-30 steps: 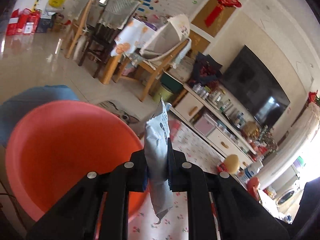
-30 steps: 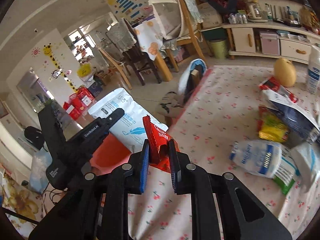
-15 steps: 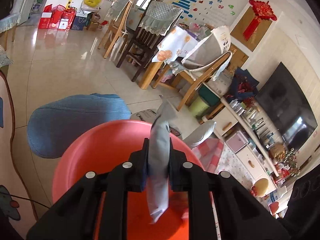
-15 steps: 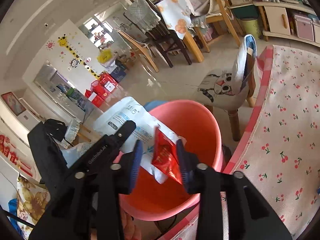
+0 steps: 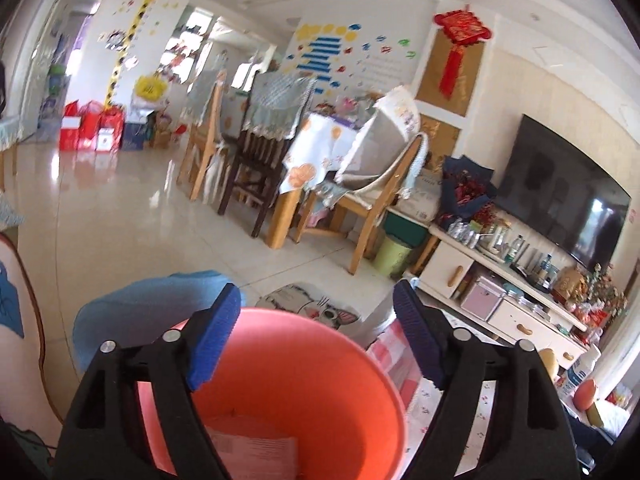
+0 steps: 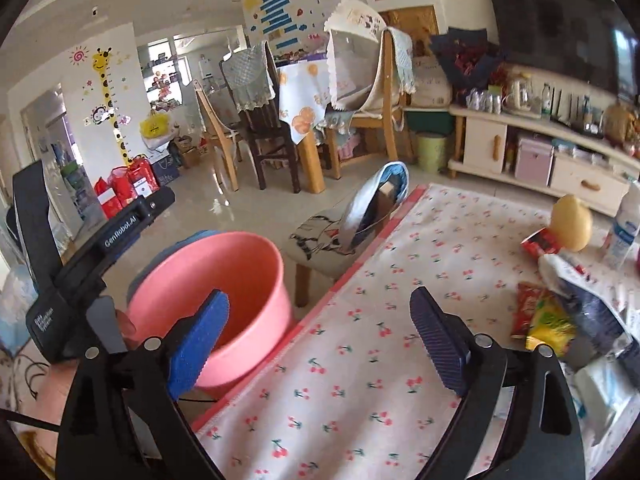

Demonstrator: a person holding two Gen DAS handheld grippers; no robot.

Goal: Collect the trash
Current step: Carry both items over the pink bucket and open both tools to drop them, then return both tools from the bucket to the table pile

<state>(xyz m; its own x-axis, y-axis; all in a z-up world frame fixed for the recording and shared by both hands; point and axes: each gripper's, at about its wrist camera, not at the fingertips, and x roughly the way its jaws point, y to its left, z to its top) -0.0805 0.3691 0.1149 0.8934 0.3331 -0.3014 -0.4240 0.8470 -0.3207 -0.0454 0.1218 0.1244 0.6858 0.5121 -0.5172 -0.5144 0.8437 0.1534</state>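
My left gripper hangs over the salmon-pink bucket, its jaws opening with nothing between them. A pale packet lies inside the bucket. My right gripper is over the table edge beside the bucket; its jaws are also opening and hold nothing. The left gripper's black housing shows at the left of the right wrist view. At the right of the cherry-print table lie more wrappers: a red packet, a yellow-green one and a dark blue bag.
A pear, a small red pack and a white bottle stand at the table's far right. A cat-print chair sits between table and bucket. A blue stool is behind the bucket. Dining chairs and a TV cabinet lie beyond.
Both grippers have opened. The pale packet has left the left jaws and lies in the bucket. The red wrapper has gone from the right jaws, and that gripper has swung towards the table.
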